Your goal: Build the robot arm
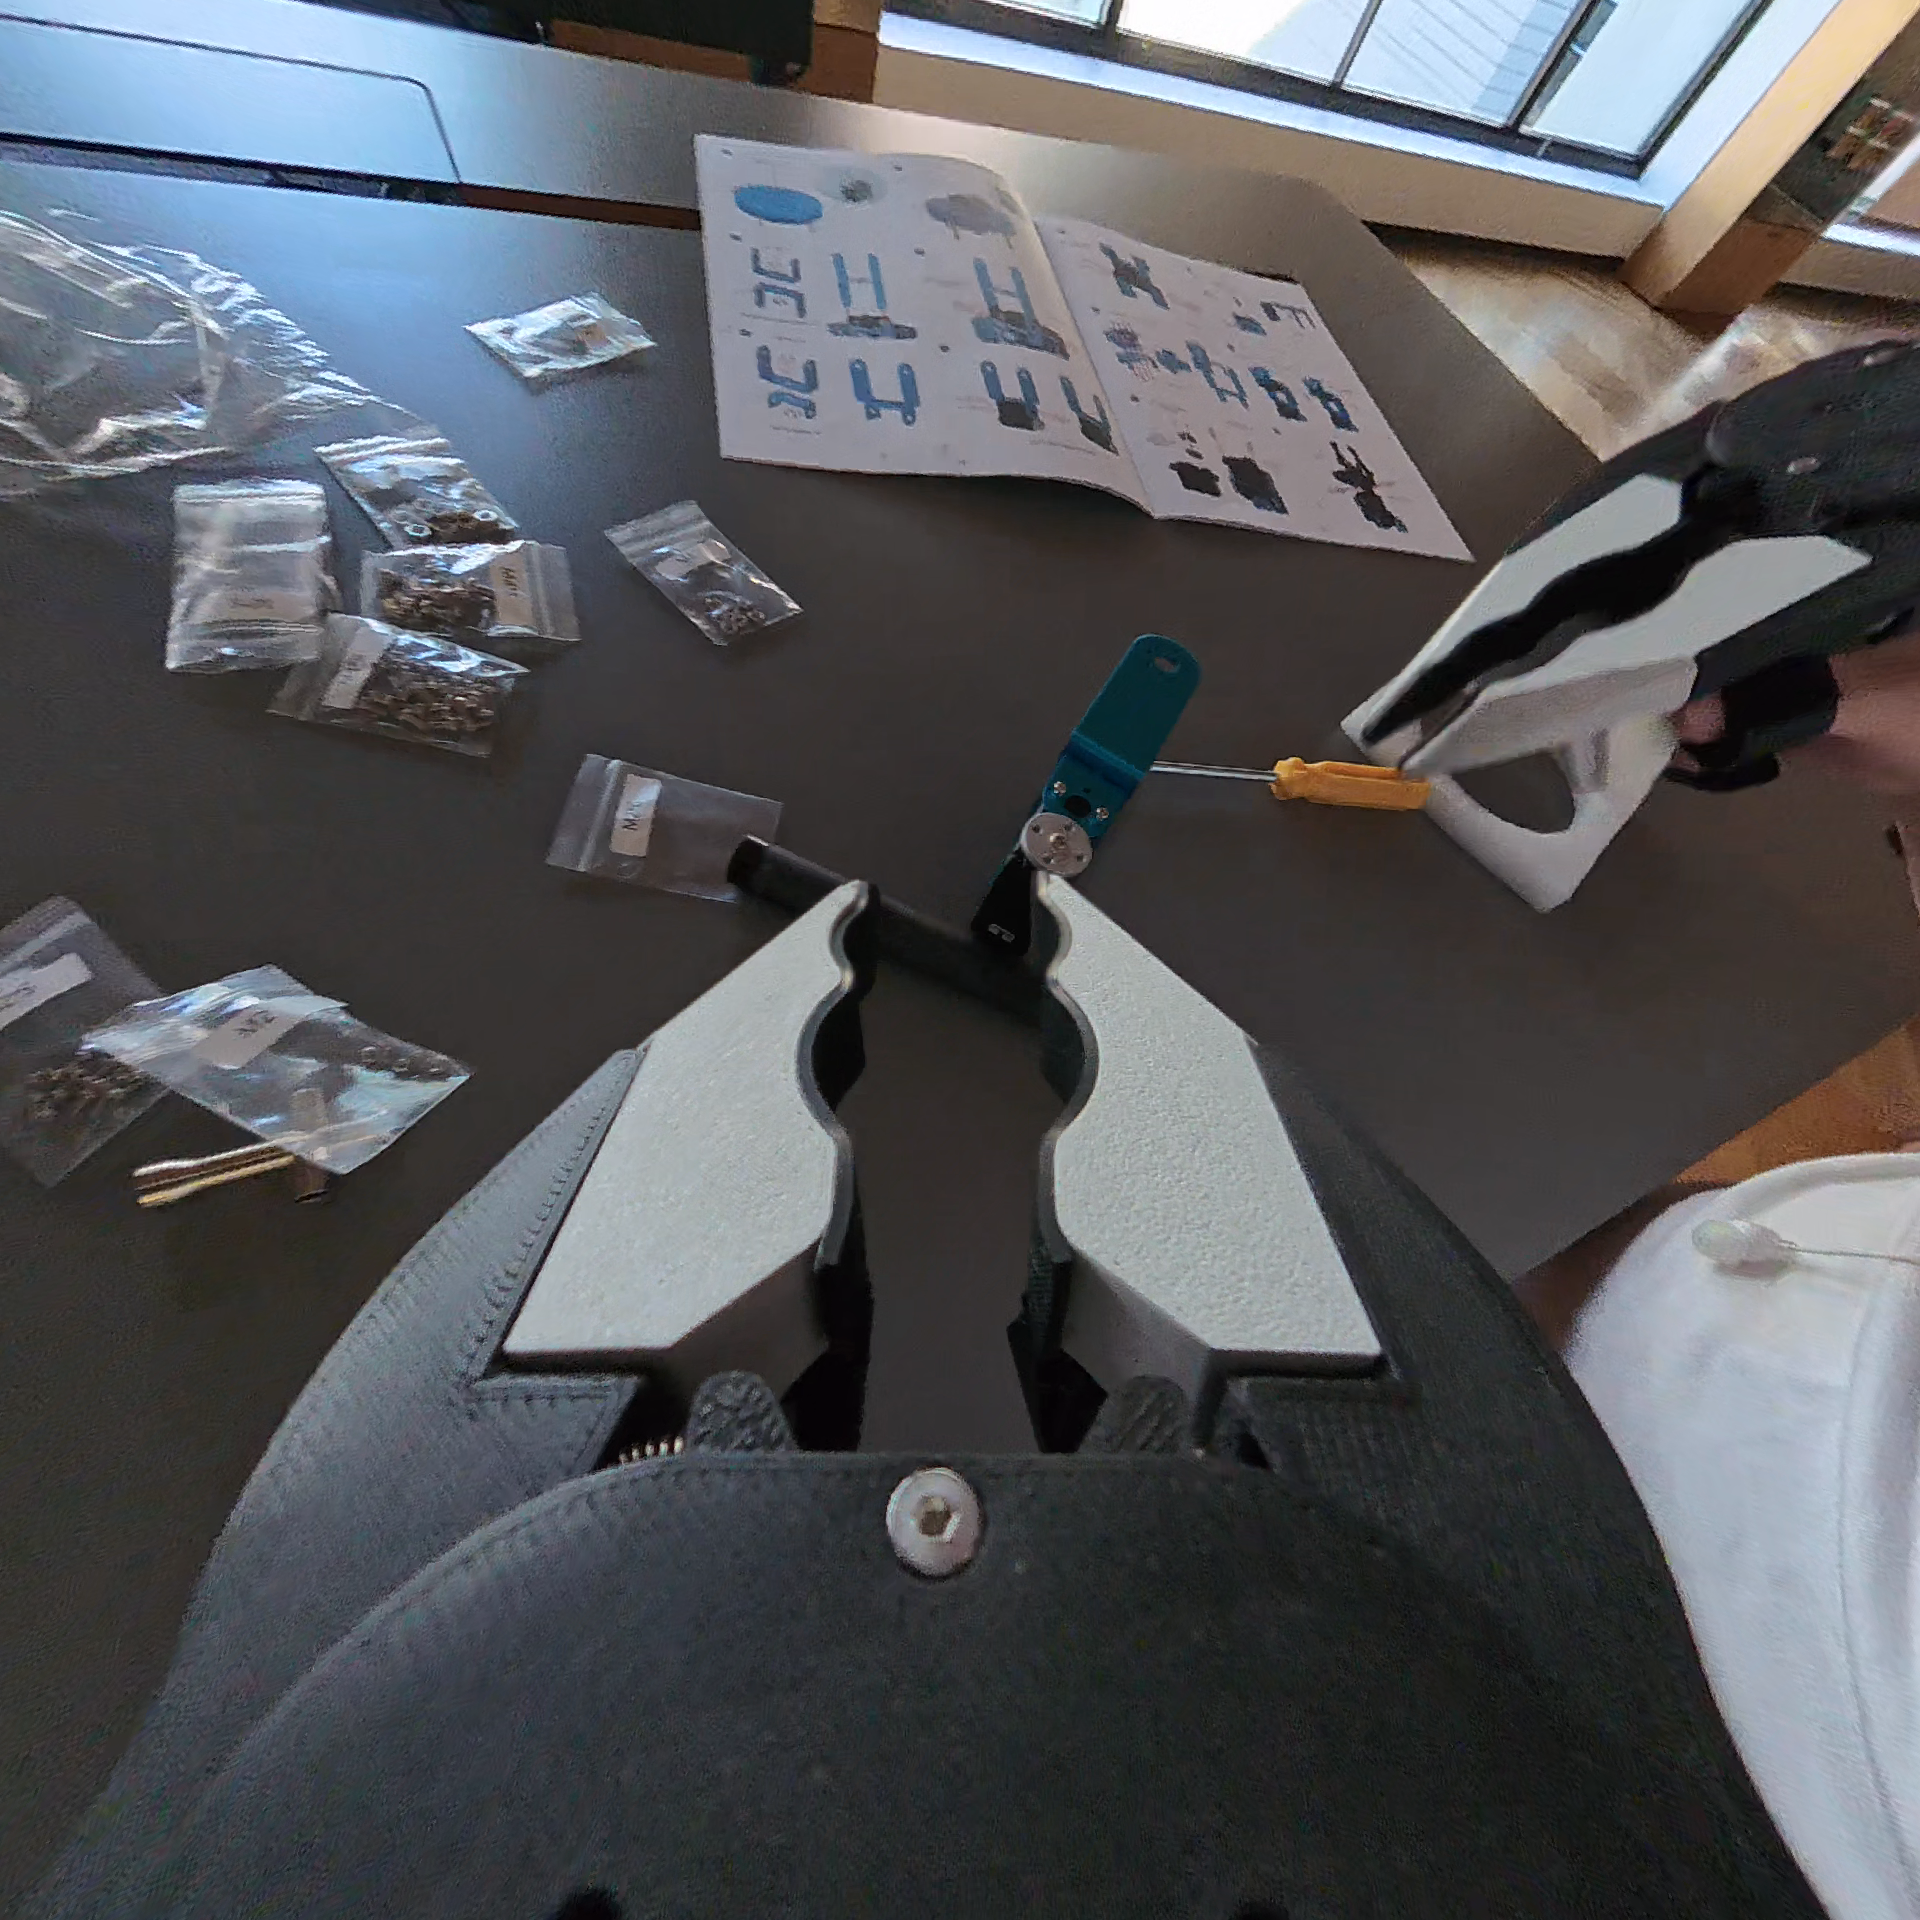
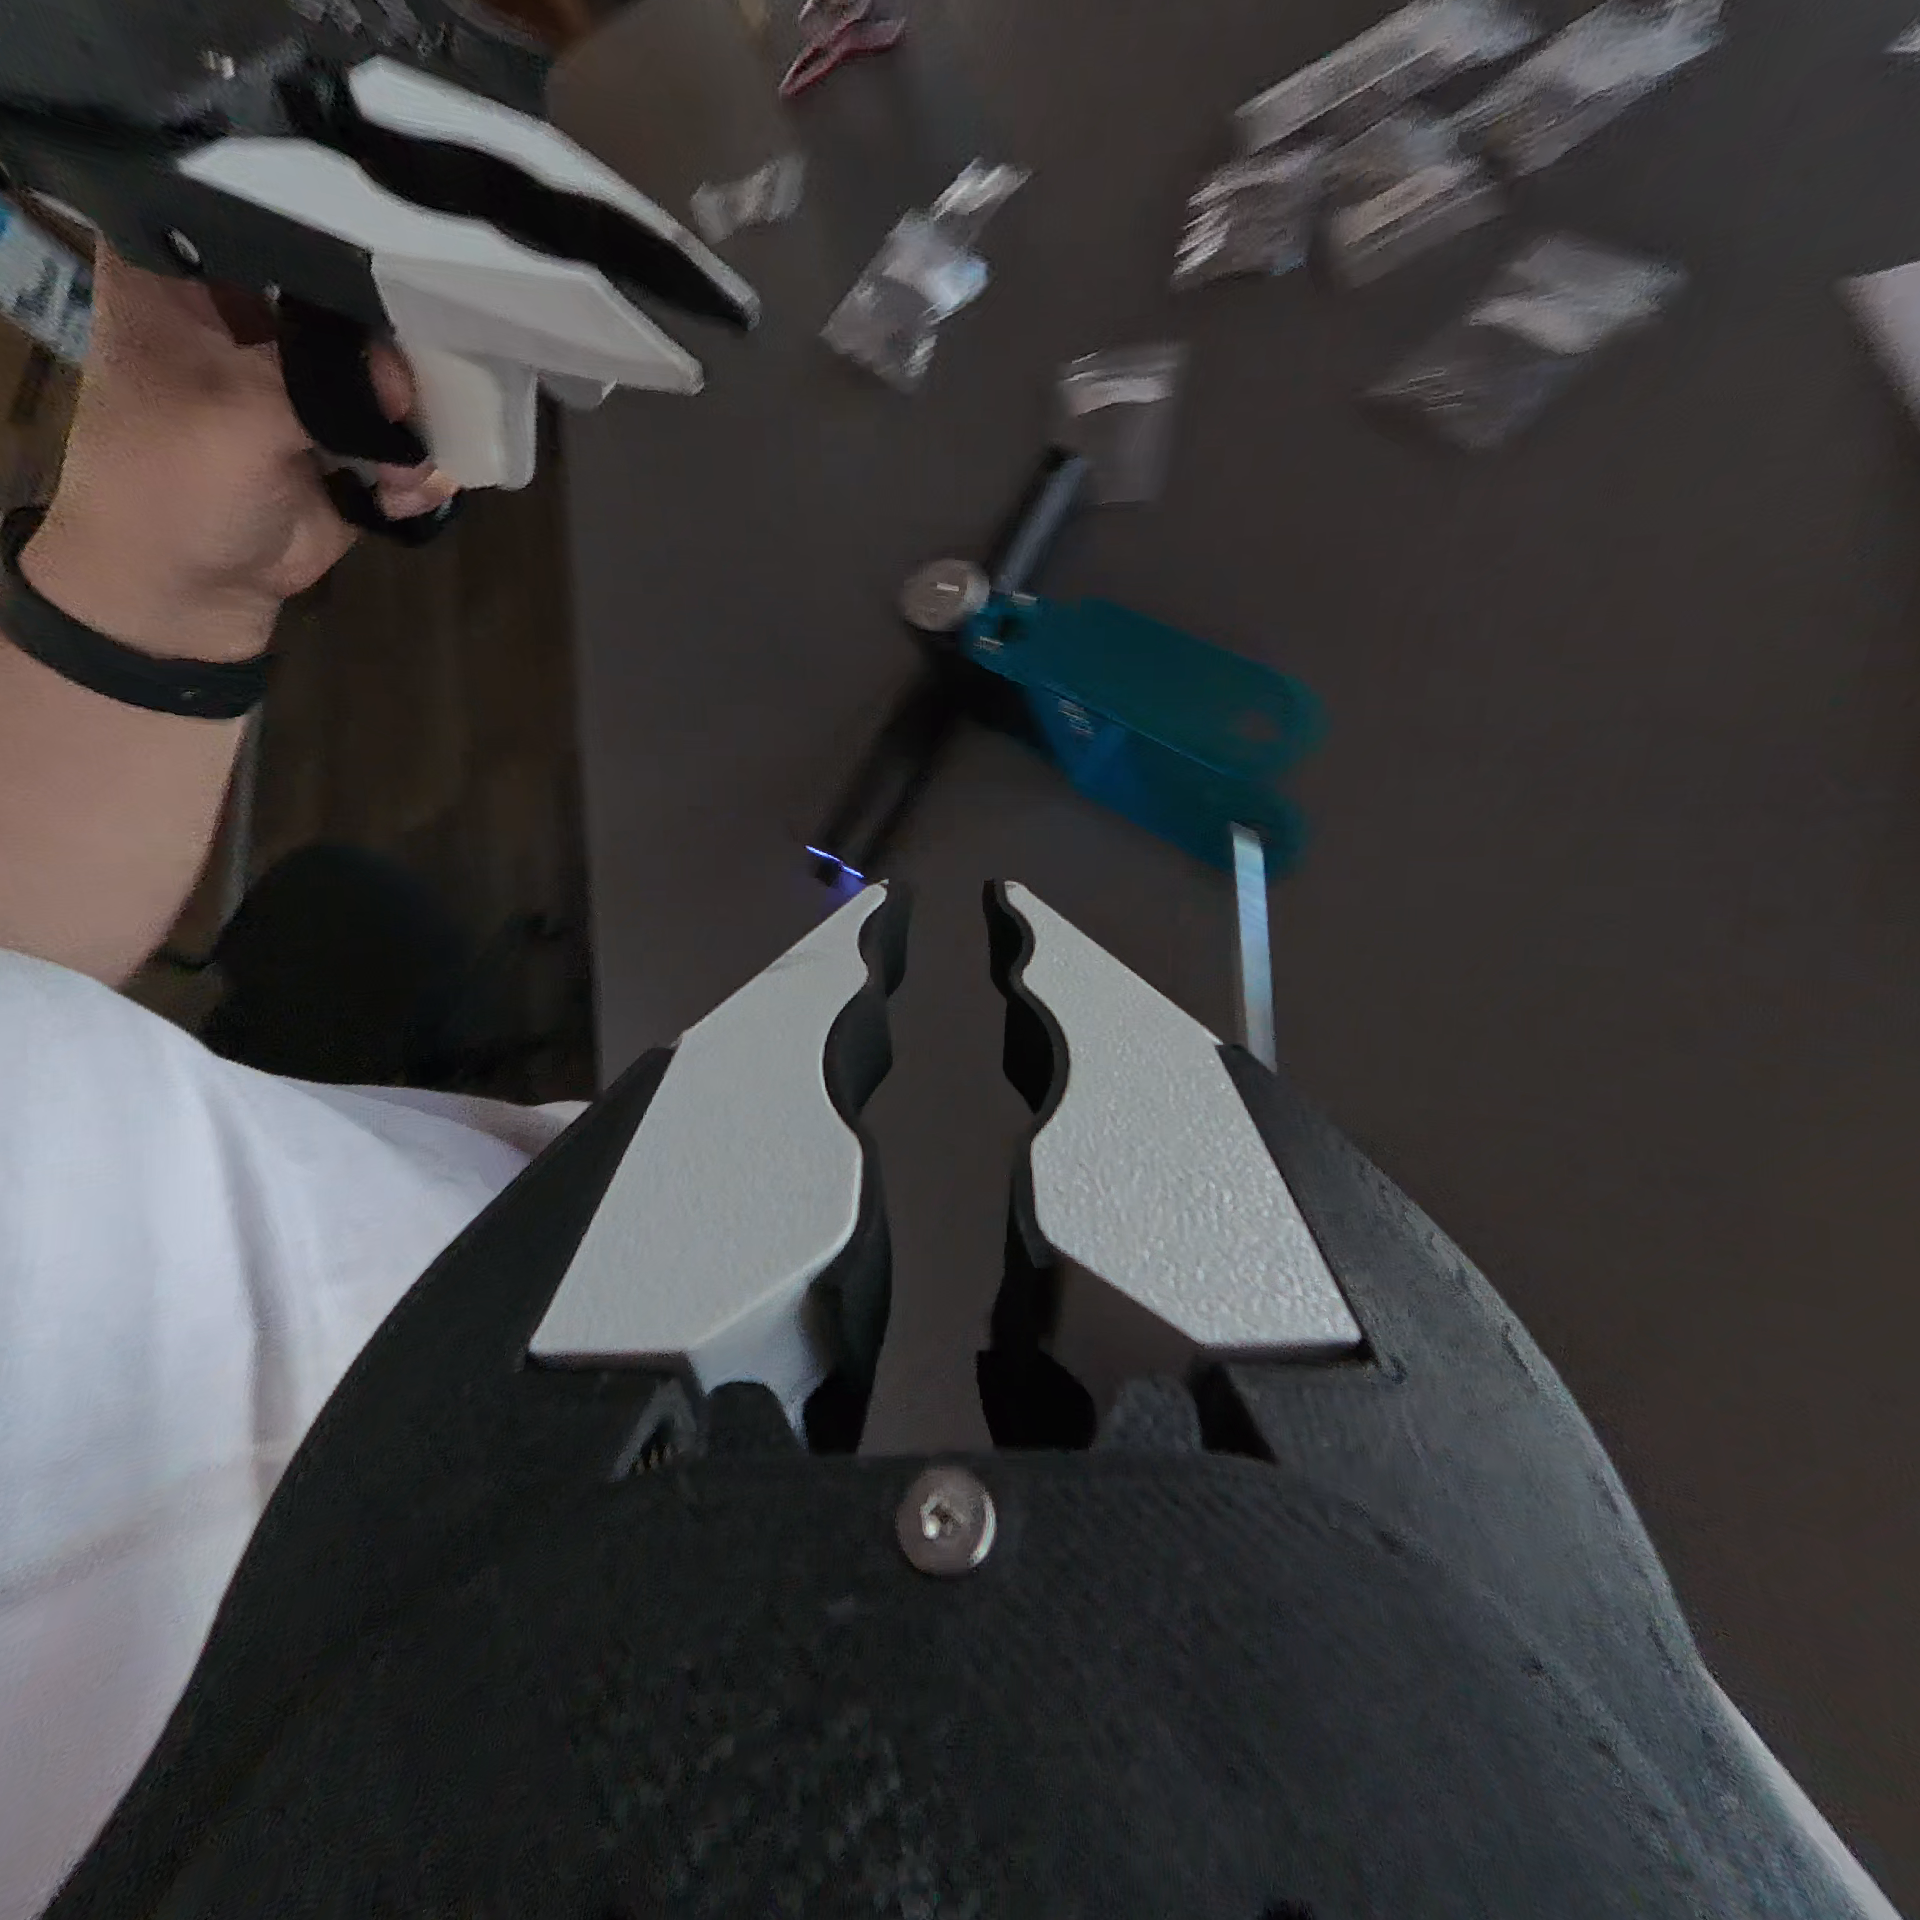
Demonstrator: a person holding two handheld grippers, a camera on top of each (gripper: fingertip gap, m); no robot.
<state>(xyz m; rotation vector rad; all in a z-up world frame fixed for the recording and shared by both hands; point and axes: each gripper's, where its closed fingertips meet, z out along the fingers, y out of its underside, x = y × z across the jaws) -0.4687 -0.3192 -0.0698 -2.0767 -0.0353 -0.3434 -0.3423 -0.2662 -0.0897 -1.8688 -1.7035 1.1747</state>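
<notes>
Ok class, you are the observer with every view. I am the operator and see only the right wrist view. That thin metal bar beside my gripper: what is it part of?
Observer: It is the shaft of a screwdriver with a yellow handle. The tips of your right gripper sit at the handle's end.
Operator: And the blurred packets farther off?
Observer: Small clear bags of metal hardware, lying on the dark table.
Operator: Anything beyond the blue bracket?
Observer: An open instruction booklet lies flat behind it, towards a window.
</notes>
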